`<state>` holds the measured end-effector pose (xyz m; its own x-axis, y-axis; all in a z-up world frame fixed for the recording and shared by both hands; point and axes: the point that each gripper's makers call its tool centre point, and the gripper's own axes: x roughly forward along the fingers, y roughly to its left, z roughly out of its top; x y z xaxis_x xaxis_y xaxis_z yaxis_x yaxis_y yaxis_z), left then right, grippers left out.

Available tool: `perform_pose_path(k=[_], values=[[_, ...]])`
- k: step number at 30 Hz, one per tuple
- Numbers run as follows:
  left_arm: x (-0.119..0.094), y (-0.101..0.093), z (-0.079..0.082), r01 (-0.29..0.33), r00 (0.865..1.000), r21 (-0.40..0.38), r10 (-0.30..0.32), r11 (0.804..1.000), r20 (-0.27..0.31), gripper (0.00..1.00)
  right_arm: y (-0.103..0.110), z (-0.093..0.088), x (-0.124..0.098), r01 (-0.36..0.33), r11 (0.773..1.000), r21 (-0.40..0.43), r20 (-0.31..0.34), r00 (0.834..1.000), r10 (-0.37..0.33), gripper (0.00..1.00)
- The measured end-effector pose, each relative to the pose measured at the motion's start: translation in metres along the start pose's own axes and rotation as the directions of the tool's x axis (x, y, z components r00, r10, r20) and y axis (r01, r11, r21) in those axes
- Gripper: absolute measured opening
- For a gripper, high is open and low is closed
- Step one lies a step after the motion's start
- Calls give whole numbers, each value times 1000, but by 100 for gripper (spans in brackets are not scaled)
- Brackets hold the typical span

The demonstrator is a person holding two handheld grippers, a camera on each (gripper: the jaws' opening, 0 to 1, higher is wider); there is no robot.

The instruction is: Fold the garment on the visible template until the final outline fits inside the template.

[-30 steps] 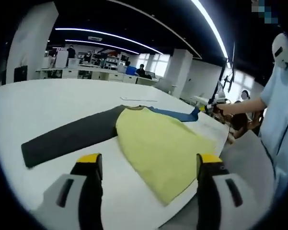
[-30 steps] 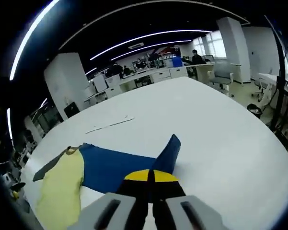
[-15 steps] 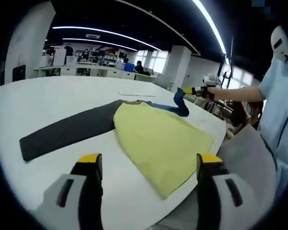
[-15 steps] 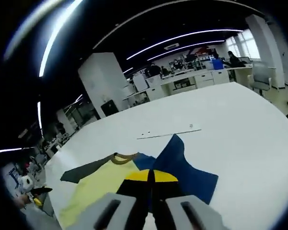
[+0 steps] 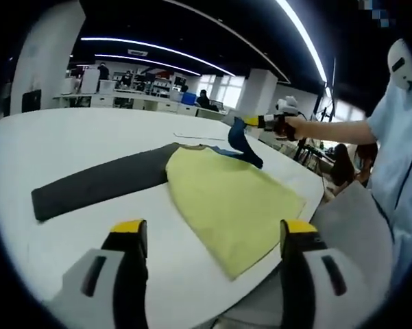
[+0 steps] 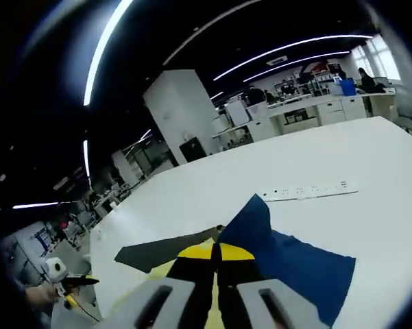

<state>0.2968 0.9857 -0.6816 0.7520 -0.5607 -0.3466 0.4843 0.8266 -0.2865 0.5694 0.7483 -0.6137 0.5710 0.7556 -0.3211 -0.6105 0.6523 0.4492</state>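
The right hand-held gripper (image 6: pixel 216 255) is clenched, its yellow-tipped jaws pressed together on the blue sleeve (image 6: pixel 281 253) of the garment, which it holds lifted above the white counter (image 6: pixel 212 185). In the left gripper view that same hand-held gripper (image 5: pixel 255 122) sits at the end of an outstretched arm (image 5: pixel 329 129), with the blue sleeve (image 5: pixel 241 140) hanging from it in a fold over the shirt's collar end. The left hand-held gripper (image 5: pixel 209 233) is released, jaws spread wide and touching nothing, poised above the counter's (image 5: pixel 75 137) near edge. One garment lies there: a yellow body (image 5: pixel 226 202) spread flat and one dark grey sleeve (image 5: pixel 99 185) stretched straight out. A long white strip (image 6: pixel 308 190) lies beyond it.
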Motion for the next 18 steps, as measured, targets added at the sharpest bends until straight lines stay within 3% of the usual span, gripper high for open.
perform_pose_path(k=[9,18], values=[[-4,0,-2,-6,1000,-17,6,1000,3,76,58,-6,47,-108,993,-39,-24,994,107,0],[-8,0,-5,-14,1000,-30,14,999,1,75,92,-28,85,-158,987,-42,-63,986,155,0]])
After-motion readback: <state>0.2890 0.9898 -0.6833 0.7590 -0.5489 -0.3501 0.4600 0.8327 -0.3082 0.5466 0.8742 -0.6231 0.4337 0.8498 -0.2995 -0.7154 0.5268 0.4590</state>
